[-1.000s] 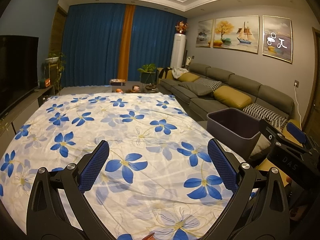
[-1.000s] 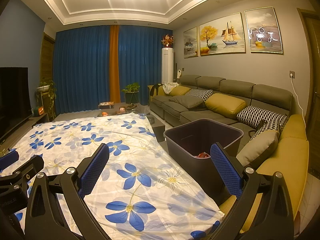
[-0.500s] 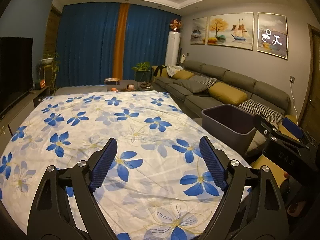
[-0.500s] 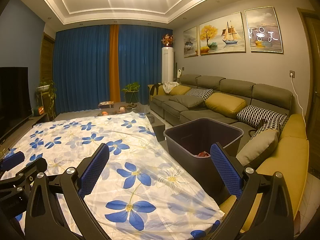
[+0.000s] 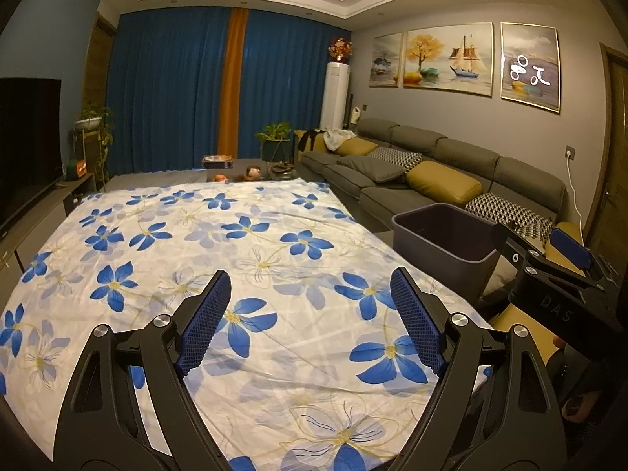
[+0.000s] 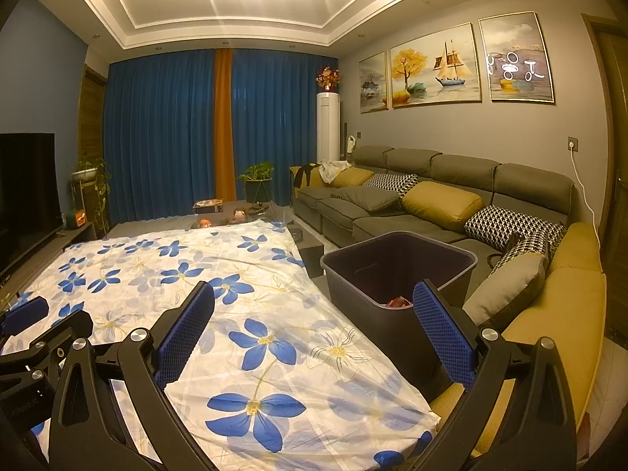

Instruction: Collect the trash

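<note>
Through my left wrist camera, my left gripper (image 5: 310,314) hangs over the surface (image 5: 165,259), which is draped in a white cloth with blue flowers. Its fingers (image 5: 204,318) stand apart with nothing between them. I can find no trash anywhere on the cloth from here. The dark bin (image 5: 443,243) sits off the right edge of the surface, between it and the sofa (image 5: 451,157); its inside is hidden from this angle.

Through my right wrist camera, my right gripper (image 6: 314,318) is likewise spread wide and empty, its fingers (image 6: 443,325) framing the near wall of the bin (image 6: 396,274). The bin stands upright, mouth facing the ceiling, its longer side running roughly away from me alongside the surface edge. Something red (image 6: 398,301) lies at the bottom, partly behind my right finger; I cannot tell its shape or which way it points.

I judge the collecting done or nearly so: trash in the bin, cloth bare, nothing left to pick that I can see.
</note>
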Demonstrator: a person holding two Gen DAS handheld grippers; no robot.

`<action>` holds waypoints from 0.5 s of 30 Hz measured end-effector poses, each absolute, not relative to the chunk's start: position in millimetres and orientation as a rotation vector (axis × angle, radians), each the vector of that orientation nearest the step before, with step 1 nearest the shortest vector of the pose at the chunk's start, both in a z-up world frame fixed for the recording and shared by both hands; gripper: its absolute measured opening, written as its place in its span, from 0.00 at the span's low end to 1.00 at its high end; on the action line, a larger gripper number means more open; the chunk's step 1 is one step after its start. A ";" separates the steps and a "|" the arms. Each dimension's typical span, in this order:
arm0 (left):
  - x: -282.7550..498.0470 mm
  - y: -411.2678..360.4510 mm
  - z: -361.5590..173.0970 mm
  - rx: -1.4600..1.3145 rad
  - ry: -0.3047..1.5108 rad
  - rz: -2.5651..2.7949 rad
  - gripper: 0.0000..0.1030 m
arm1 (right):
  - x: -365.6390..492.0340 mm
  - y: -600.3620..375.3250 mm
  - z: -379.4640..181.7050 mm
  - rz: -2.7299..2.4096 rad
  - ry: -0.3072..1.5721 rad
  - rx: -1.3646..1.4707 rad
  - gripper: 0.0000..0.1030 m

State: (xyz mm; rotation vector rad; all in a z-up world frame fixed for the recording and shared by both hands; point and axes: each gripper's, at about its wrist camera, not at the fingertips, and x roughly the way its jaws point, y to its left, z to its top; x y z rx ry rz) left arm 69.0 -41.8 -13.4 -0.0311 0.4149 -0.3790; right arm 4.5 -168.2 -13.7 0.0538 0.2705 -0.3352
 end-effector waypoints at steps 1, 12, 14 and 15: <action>69.0 -41.8 -13.4 -0.030 0.415 -0.377 0.79 | 4.3 -168.4 -13.6 -0.335 0.270 0.054 0.95; 68.2 -41.6 -11.9 -0.032 0.412 -0.377 0.79 | 4.8 -168.0 -13.3 -0.333 0.269 0.055 0.95; 68.2 -41.6 -11.1 -0.033 0.411 -0.376 0.80 | 5.0 -168.0 -13.1 -0.333 0.269 0.055 0.95; 67.9 -41.8 -10.6 -0.034 0.410 -0.375 0.80 | 5.3 -168.2 -13.2 -0.333 0.270 0.055 0.95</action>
